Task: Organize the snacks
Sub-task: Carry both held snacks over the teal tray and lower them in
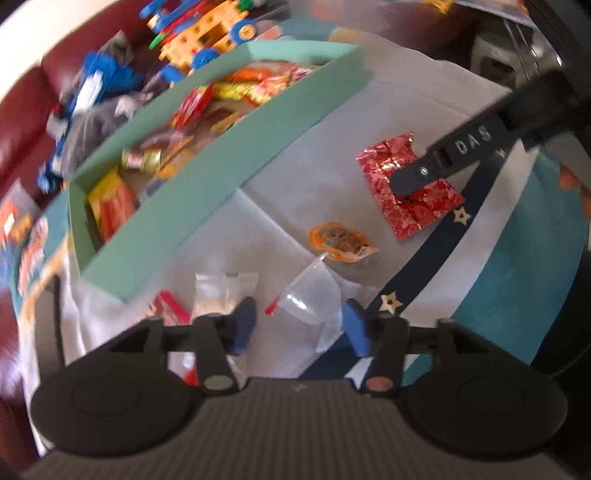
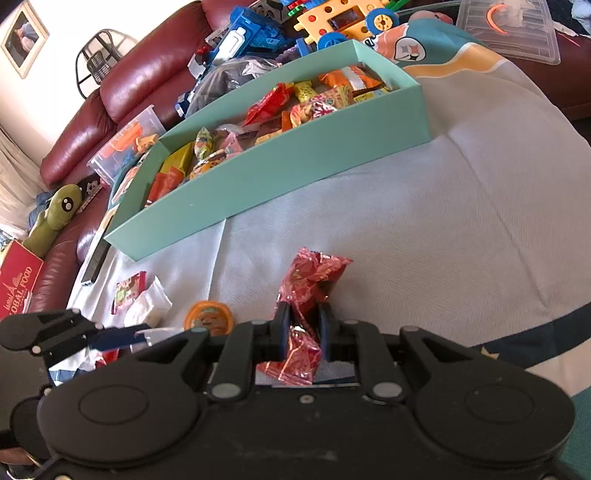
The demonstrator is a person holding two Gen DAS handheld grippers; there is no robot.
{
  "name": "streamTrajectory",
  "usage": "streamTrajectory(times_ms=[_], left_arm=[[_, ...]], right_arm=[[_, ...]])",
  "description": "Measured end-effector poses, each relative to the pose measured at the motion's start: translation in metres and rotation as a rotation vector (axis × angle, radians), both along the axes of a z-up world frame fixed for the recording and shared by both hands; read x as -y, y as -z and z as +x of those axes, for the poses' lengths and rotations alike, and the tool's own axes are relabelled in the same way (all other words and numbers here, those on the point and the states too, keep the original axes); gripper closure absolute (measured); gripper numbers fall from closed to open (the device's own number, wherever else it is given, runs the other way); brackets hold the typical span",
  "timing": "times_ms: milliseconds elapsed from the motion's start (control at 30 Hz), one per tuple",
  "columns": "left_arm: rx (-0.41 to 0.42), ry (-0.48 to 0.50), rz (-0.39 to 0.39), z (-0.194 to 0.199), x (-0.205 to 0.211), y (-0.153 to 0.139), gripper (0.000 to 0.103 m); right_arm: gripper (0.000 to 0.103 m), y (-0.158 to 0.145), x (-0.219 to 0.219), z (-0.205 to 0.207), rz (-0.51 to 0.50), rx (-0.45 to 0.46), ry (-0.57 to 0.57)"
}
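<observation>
Your right gripper (image 2: 303,332) is clamped on a red foil snack packet (image 2: 308,284), which rests crumpled on the pale cloth (image 2: 424,229) with its lower end poking out beneath the blue pads. Your left gripper (image 1: 301,325) hangs with its jaws parted, pads apart on either side of a clear wrapper with a red tip (image 1: 299,295), pressing on nothing. Just past it lie a white sachet (image 1: 221,291), a small red-and-white packet (image 1: 168,308) and a round orange lollipop (image 1: 340,242), all loose on the cloth. Beyond them, the long teal box (image 2: 295,173) sits angled across the cloth, already loaded with bright wrapped snacks (image 2: 314,99). Behind the box, plastic building toys (image 2: 347,18) and a clear tub (image 2: 125,147) crowd a dark red leather sofa (image 2: 147,70), where a green plush toy (image 2: 55,218) sits at the far left.
</observation>
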State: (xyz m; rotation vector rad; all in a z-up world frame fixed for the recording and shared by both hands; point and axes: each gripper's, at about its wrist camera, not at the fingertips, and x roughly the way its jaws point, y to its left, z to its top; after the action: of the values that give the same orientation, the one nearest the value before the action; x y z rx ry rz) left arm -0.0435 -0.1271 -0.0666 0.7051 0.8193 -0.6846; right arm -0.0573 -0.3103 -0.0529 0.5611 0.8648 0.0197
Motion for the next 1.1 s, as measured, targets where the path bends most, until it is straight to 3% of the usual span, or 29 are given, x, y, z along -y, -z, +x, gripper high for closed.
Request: streamTrajectory(times_ms=[100,167,200,233,267,433,533,600,733,1100], left_arm=[[0.036,0.029,0.026,0.002,0.004,0.000,0.043],[0.016,0.042,0.022,0.006,0.005,0.002,0.044],[-0.008,0.054,0.019,0.008,0.006,0.003,0.053],[-0.034,0.069,0.008,0.009,0.005,0.004,0.072],[-0.059,0.075,-0.009,0.009,0.005,0.003,0.074],[-0.155,-0.063,-0.119,0.018,-0.004,-0.001,0.073],[-0.203,-0.131,-0.151,0.024,-0.012,0.001,0.066],[-0.190,-0.118,-0.148,0.020,-0.016,0.004,0.066],[-0.151,-0.113,-0.164,0.014,-0.016,-0.001,0.075],[-0.189,-0.241,-0.352,0.043,-0.041,-0.043,0.076]], right_arm=[[0.088,0.000,0.000,0.001,0.002,-0.002,0.004],[0.088,0.000,-0.001,0.001,0.001,-0.003,0.005],[0.088,0.000,-0.001,0.001,0.001,-0.003,0.005],[0.088,0.000,-0.001,0.001,0.002,-0.004,0.005],[0.088,0.000,-0.001,0.002,0.003,-0.005,0.005],[0.088,-0.001,-0.002,0.004,0.000,-0.013,0.005],[0.088,-0.001,-0.004,0.005,-0.012,-0.015,0.002],[0.088,-0.002,-0.006,0.006,-0.025,-0.017,-0.004],[0.088,-0.005,-0.012,0.008,-0.078,-0.020,-0.028],[0.089,-0.038,-0.001,0.007,-0.084,0.017,-0.002]])
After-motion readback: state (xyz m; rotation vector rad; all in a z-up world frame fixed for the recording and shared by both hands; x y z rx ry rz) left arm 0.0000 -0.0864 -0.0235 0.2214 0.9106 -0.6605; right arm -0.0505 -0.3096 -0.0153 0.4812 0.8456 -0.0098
